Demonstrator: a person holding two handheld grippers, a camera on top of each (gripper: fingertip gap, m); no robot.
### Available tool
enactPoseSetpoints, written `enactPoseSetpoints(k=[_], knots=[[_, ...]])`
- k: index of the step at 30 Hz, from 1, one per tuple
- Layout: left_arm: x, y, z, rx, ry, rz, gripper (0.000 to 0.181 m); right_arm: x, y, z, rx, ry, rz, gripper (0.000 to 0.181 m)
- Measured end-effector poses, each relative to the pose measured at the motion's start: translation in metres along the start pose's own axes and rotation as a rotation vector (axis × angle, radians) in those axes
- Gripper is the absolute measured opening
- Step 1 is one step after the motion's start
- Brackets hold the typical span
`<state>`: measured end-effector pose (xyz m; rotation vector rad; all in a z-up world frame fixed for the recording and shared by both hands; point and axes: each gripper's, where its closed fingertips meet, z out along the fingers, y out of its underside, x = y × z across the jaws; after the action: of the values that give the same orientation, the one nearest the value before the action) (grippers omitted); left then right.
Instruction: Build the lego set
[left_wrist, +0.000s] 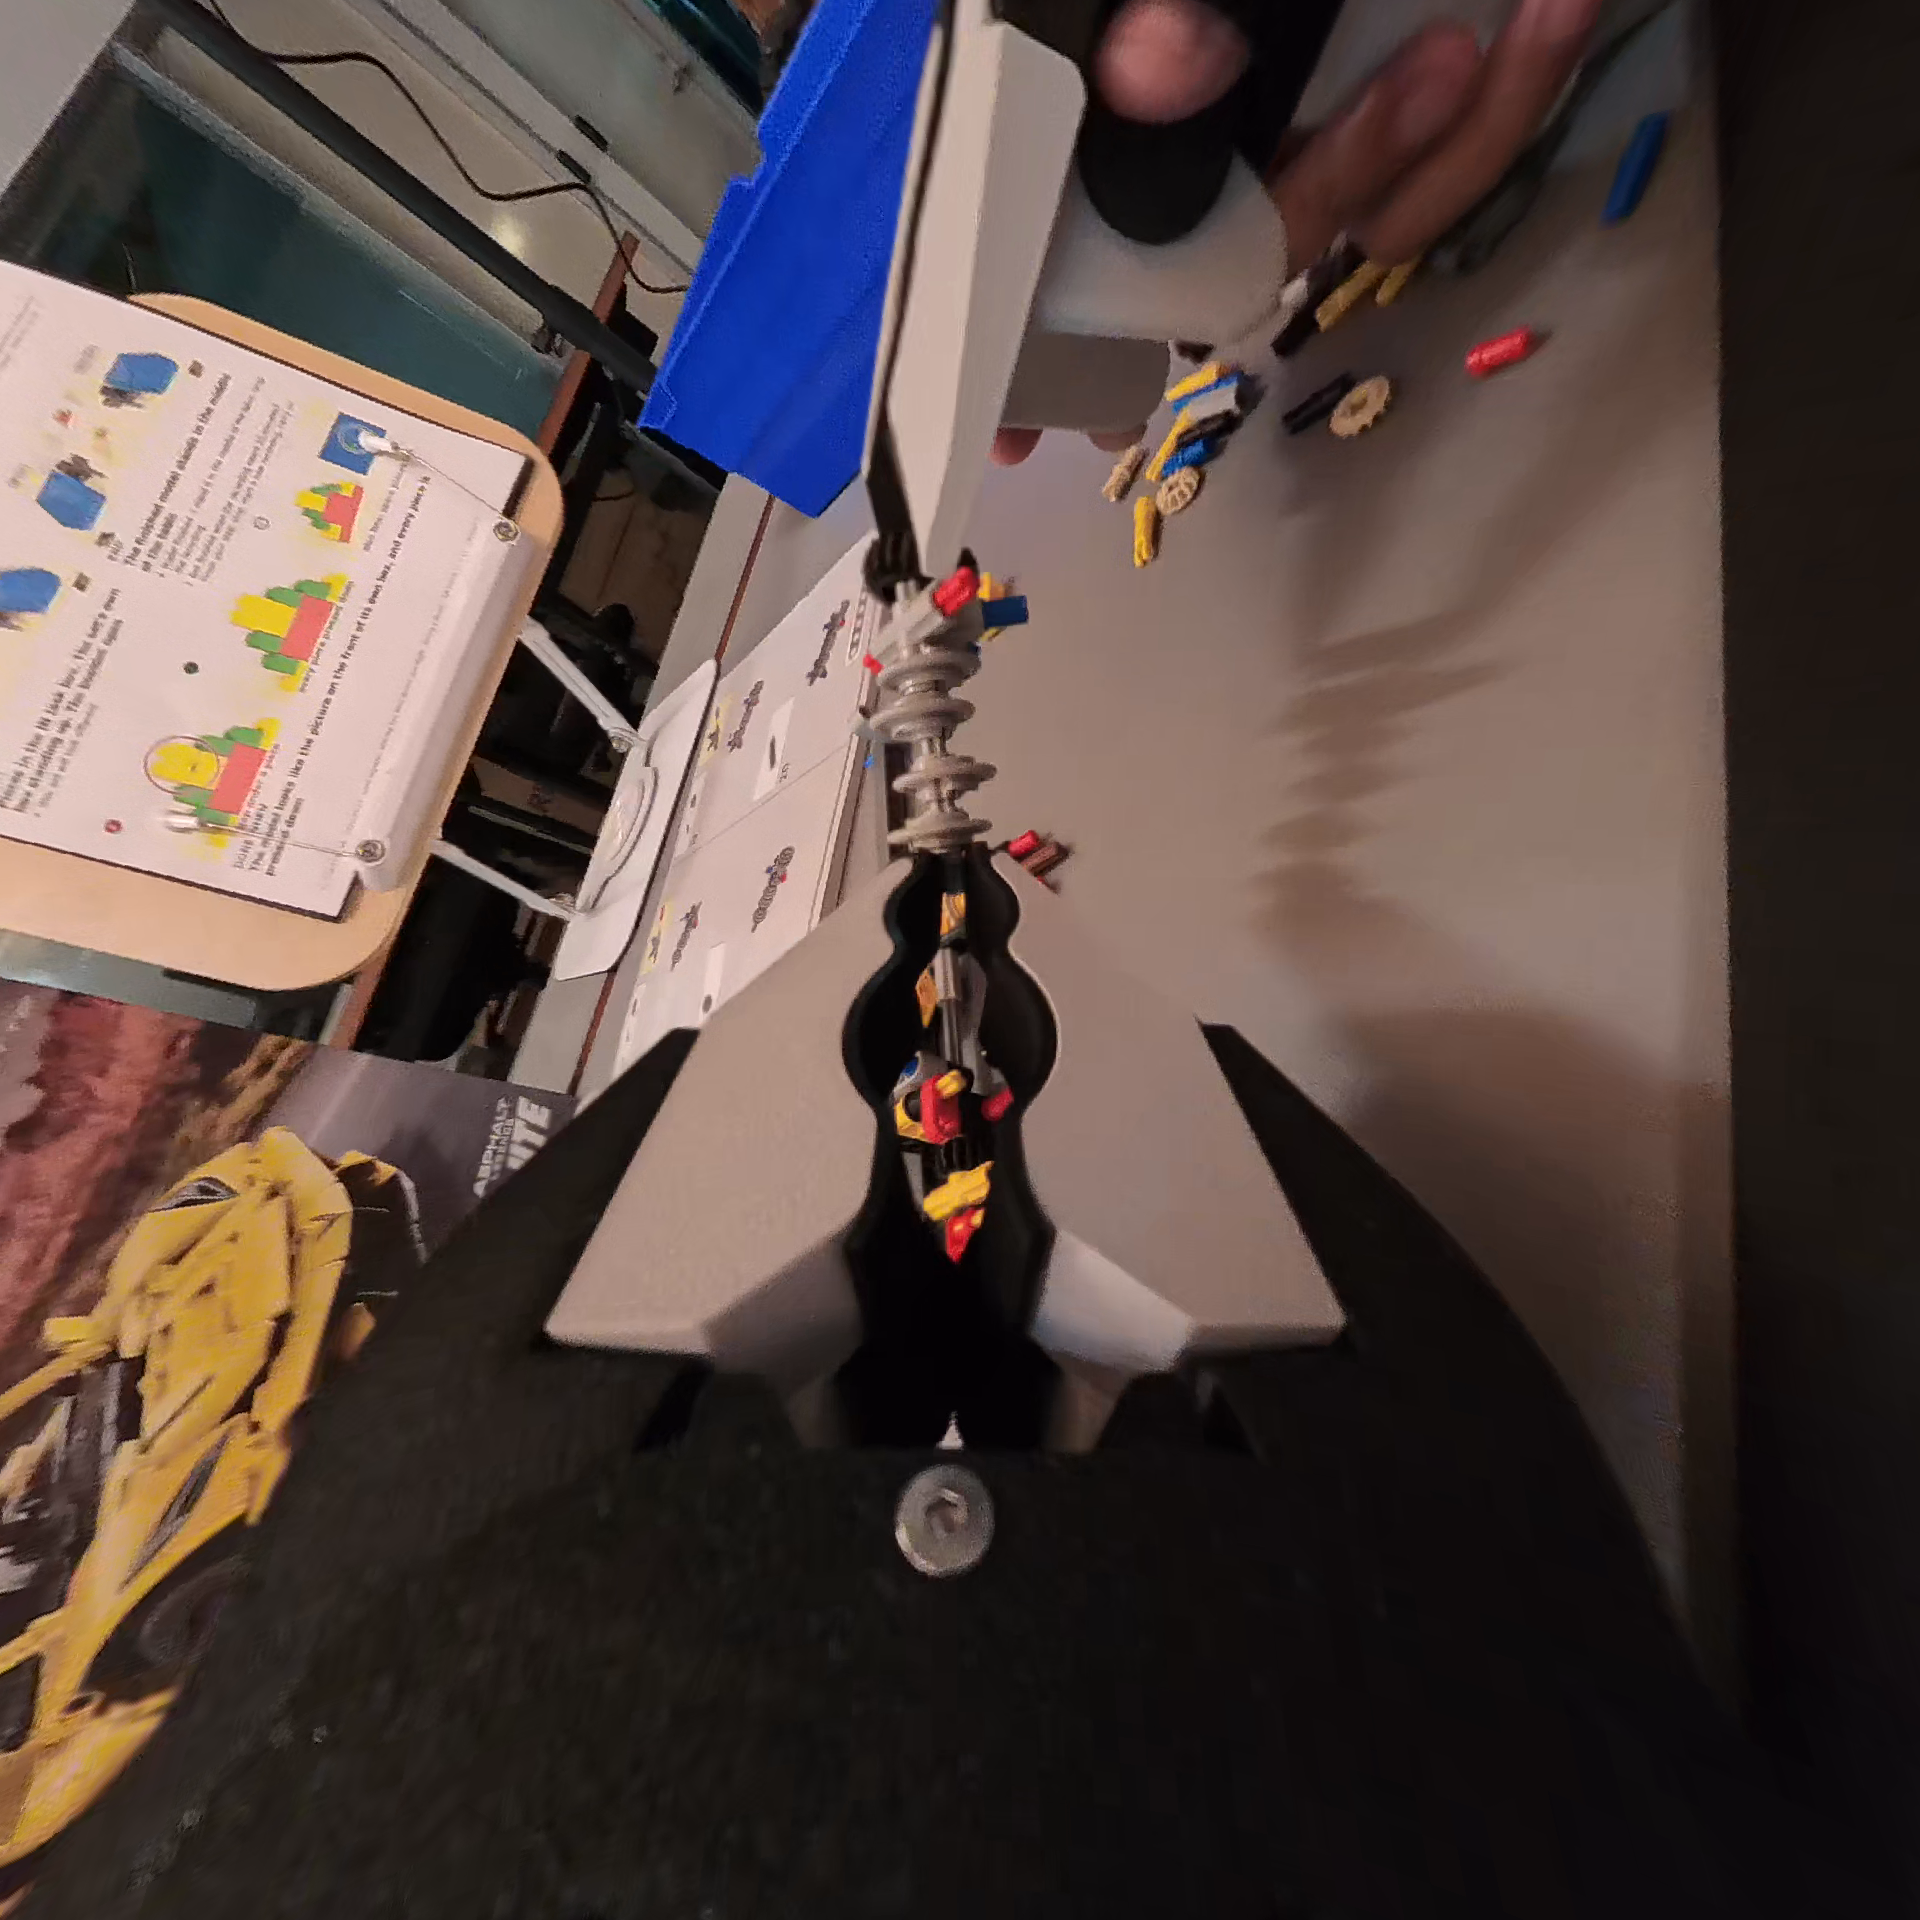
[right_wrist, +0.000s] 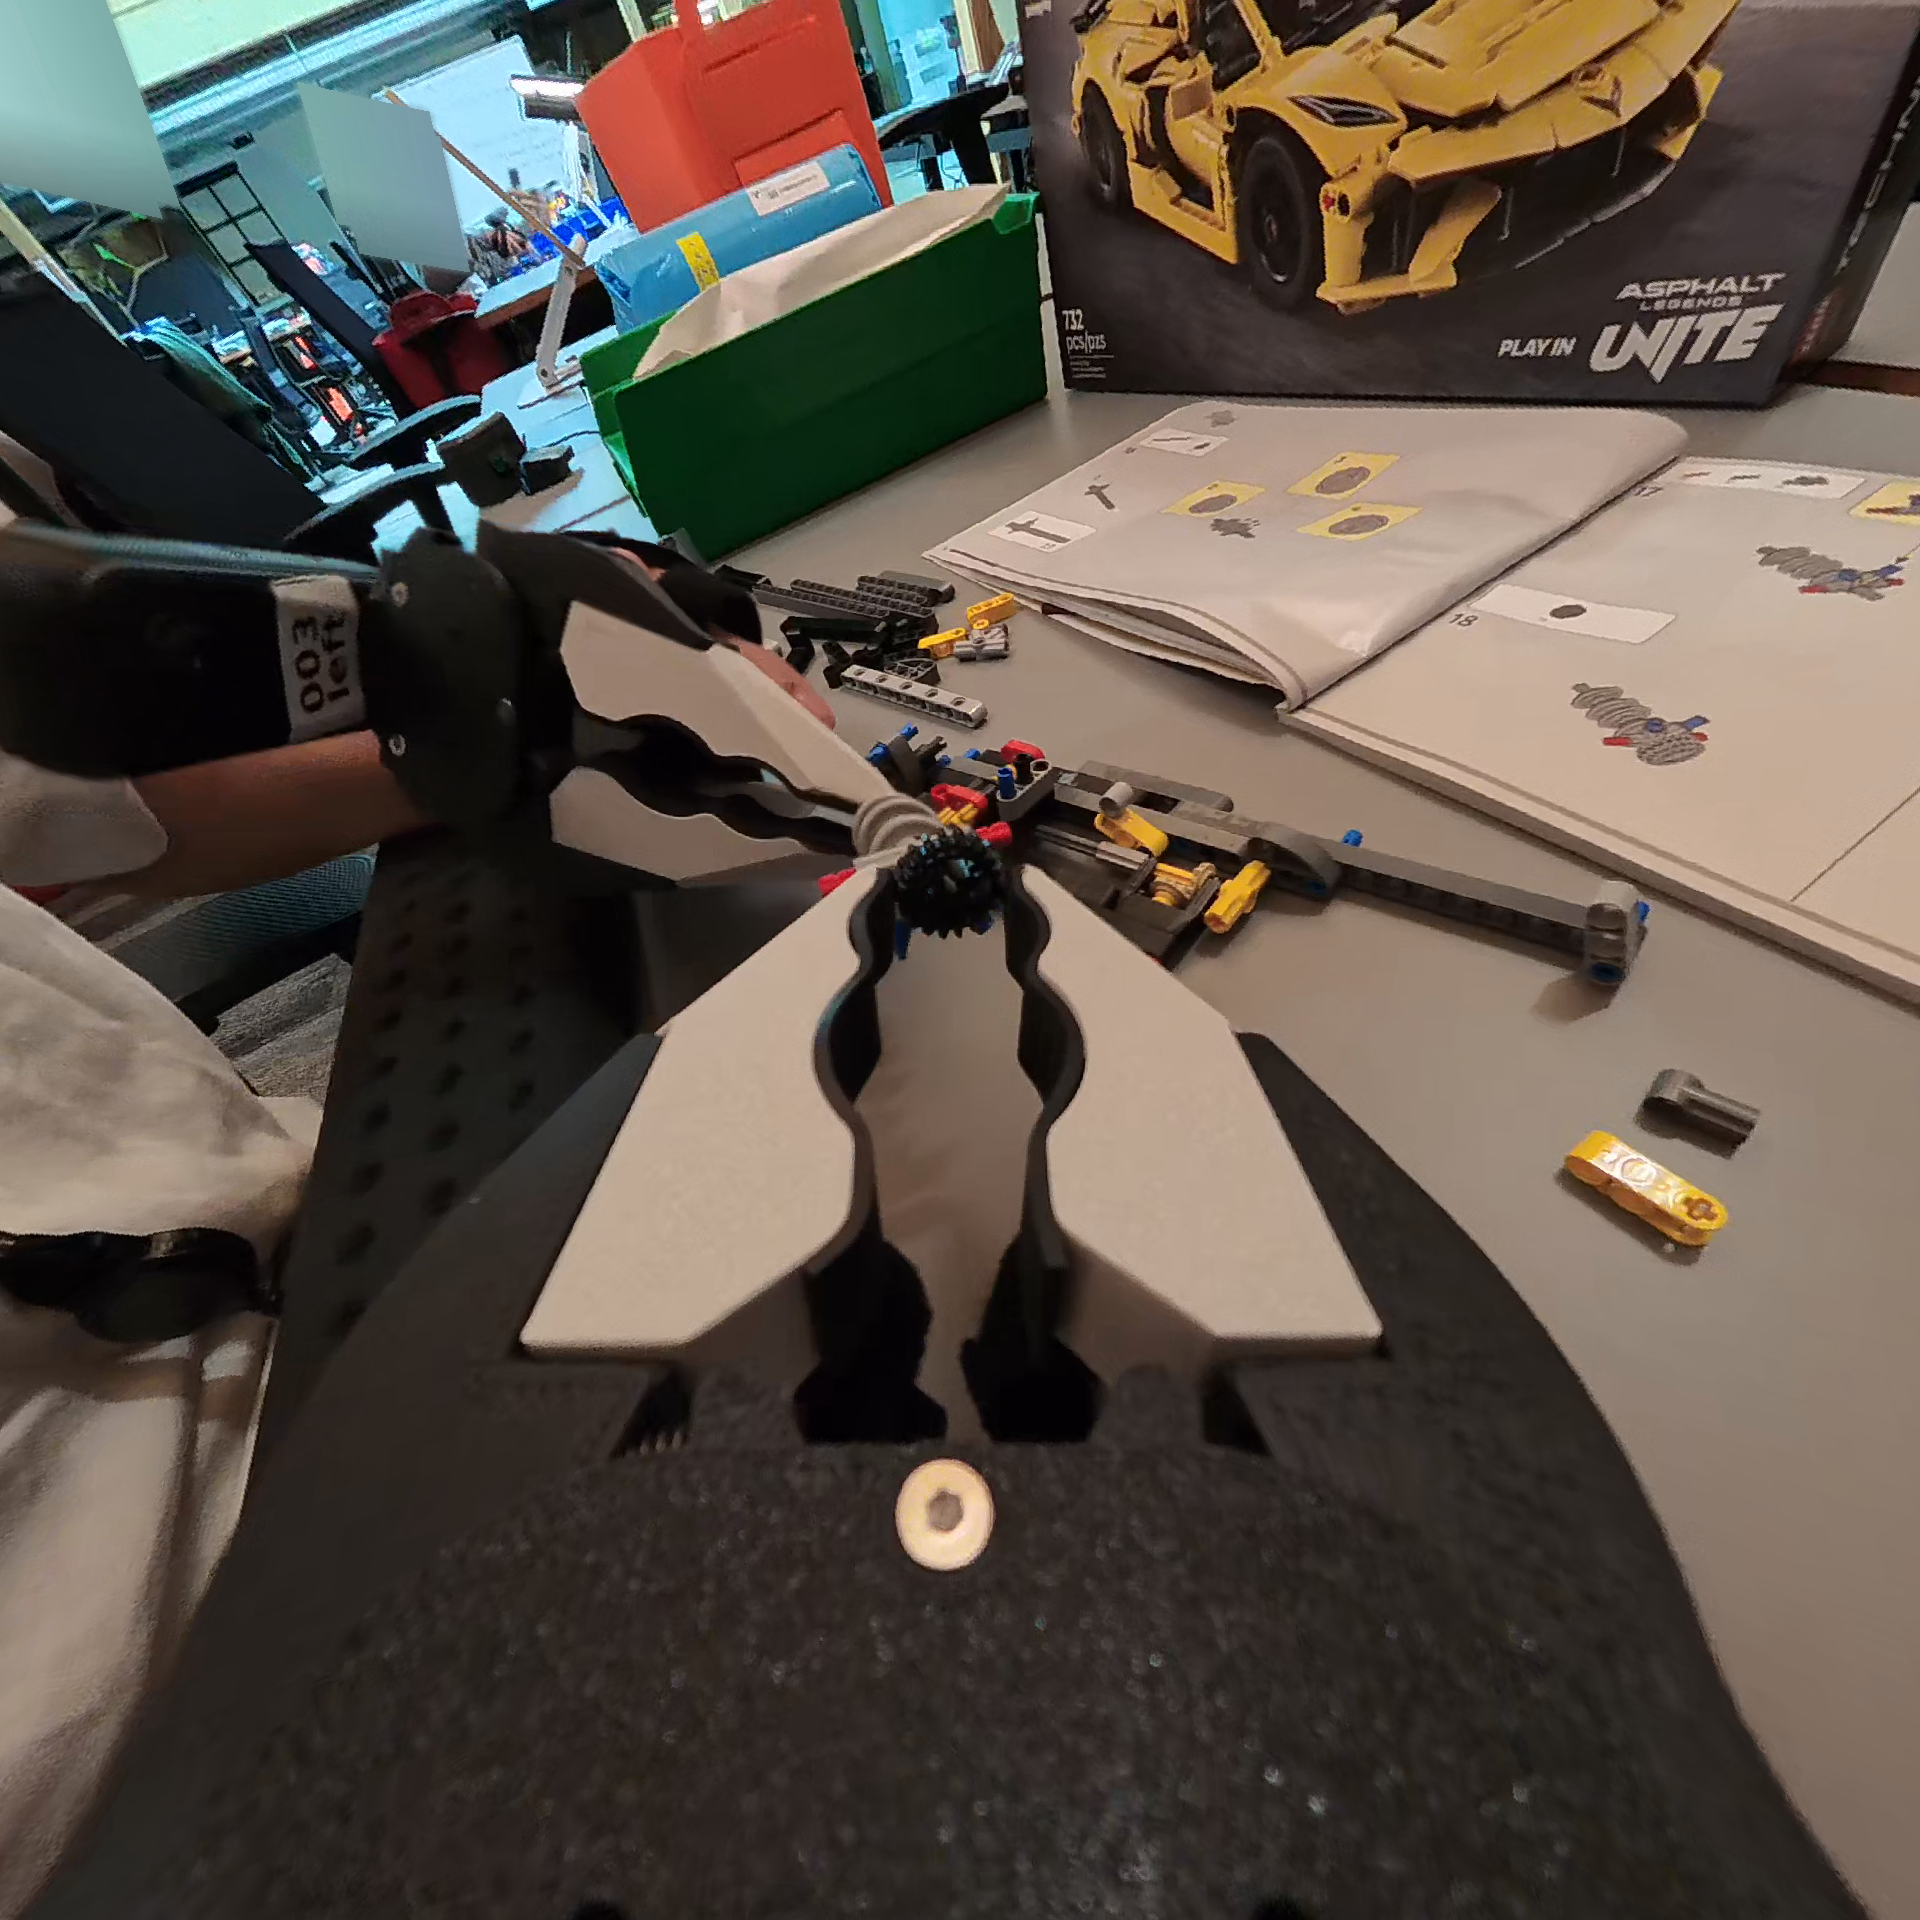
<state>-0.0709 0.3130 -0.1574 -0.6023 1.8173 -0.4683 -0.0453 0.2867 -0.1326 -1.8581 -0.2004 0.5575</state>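
Left tool (right_wrist: 868, 831): clamps grey ribbed shaft assembly (left_wrist: 935, 727), steadying it.
Right tool (right_wrist: 945, 883): pinches black toothed gear (right_wrist: 948, 871) against that shaft's end.

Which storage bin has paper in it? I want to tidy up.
The green bin, left of the car box in the right wrist view, holds white paper. The blue bin shows none from its visible side.
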Motion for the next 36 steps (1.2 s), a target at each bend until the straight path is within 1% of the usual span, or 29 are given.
enactPoseSetpoints(k=[2,5,9,12,17,19,22,24,26,28,30,32,33,36], knots=[[-0.004,-0.004,-0.003,0.032,0.018,-0.069,0.002,-0.002,-0.003,-0.001,0.019,-0.015,0.004,0.02],[-0.012,-0.007,-0.007,0.073,0.062,-0.221,0.002,-0.001,-0.014,-0.007,0.083,-0.018,0.014,0.02],[-0.023,-0.017,-0.019,0.187,0.187,-0.52,0.003,0.001,-0.024,-0.014,0.143,-0.016,0.033,0.02],[-0.027,-0.023,-0.025,0.259,0.286,-0.689,0.003,0.0,-0.024,-0.013,0.143,-0.01,0.013,0.02],[-0.03,-0.033,-0.03,0.332,0.355,-0.8,0.003,-0.002,-0.025,-0.014,0.157,0.007,-0.016,0.02],[-0.029,-0.032,-0.029,0.32,0.355,-0.802,0.003,-0.003,-0.027,-0.015,0.165,0.002,-0.012,0.02],[-0.022,-0.023,-0.022,0.253,0.328,-0.749,0.003,-0.023,-0.034,-0.018,0.207,-0.106,-0.007,0.02],[-0.015,-0.017,-0.017,0.195,0.301,-0.684,0.003,-0.037,-0.033,-0.017,0.198,-0.172,-0.011,0.02],[-0.01,-0.016,-0.013,0.164,0.291,-0.63,0.003,-0.033,-0.026,-0.01,0.153,-0.129,-0.032,0.02],[-0.007,-0.015,-0.011,0.144,0.277,-0.584,0.003,-0.023,-0.017,-0.004,0.098,-0.069,-0.02,0.02],[-0.004,-0.014,-0.009,0.124,0.26,-0.537,0.003,-0.019,-0.018,-0.005,0.102,-0.069,0.014,0.02],[-0.002,-0.008,-0.007,0.089,0.238,-0.496,0.003,-0.021,-0.025,-0.011,0.143,-0.094,0.042,0.02],[-0.003,-0.004,-0.005,0.063,0.208,-0.453,0.003,-0.018,-0.026,-0.012,0.152,-0.089,0.061,0.02],[-0.004,0.003,-0.003,-0.003,0.092,-0.225,0.003,-0.009,-0.019,-0.01,0.114,-0.099,0.175,0.02]])
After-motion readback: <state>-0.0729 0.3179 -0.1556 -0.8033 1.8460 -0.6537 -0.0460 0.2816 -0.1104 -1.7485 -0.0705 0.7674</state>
